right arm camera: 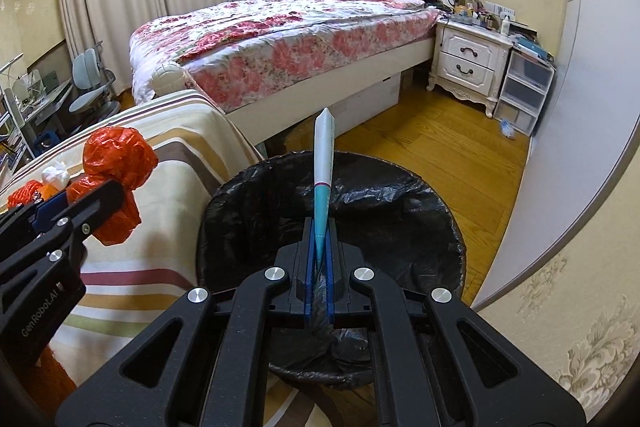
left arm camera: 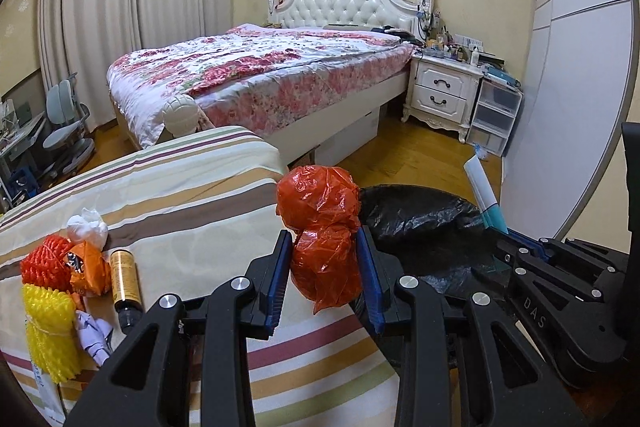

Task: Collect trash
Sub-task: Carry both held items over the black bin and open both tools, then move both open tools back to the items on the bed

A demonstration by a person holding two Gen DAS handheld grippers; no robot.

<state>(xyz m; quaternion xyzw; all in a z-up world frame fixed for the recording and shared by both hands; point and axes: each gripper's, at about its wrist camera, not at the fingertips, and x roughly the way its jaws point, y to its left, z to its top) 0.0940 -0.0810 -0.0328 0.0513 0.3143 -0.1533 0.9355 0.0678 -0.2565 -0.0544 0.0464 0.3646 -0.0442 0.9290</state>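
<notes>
Crinkled orange bag fills left gripper; right gripper pinches white-teal tube.

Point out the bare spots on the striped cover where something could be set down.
The striped cover is bare between the white wad and its far edge, and beside the bin. Crowded at the near left: red net, yellow net, bottle.
</notes>
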